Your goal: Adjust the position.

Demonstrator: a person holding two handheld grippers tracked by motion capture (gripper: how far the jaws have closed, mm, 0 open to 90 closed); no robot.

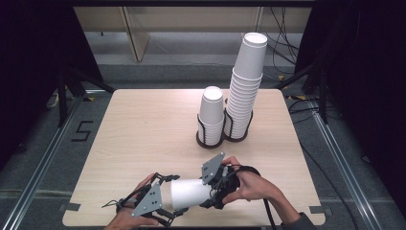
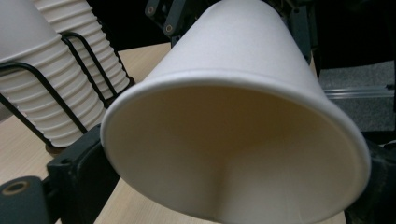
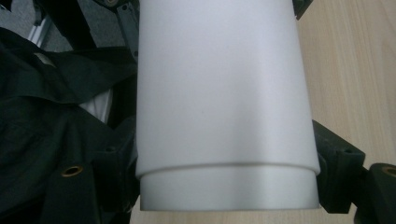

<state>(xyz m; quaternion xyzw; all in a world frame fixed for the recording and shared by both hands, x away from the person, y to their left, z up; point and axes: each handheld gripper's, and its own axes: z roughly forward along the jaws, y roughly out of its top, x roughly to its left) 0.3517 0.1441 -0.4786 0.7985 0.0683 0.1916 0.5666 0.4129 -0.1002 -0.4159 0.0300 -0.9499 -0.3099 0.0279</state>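
Tool states first. High view: left tool [image 1: 167, 199] and right tool [image 1: 213, 189] meet low over the near edge of the table [image 1: 143, 129], a white paper cup [image 1: 190, 194] lying sideways between them, mouth toward the left. 2 cup stacks, short stack [image 1: 211, 115] and tall stack [image 1: 245, 91], sit in a black wire holder [image 1: 225, 136] farther back. Left gripper view: cup [image 2: 233, 140] mouth sits between the jaws; pad contact unclear, cannot tell the grip. Right gripper view: jaws clamp the cup [image 3: 224, 107] near its base. Advice: let the right keep a light squeeze so the wall doesn't crush, and pull the left straight back before carrying the cup to a stack.
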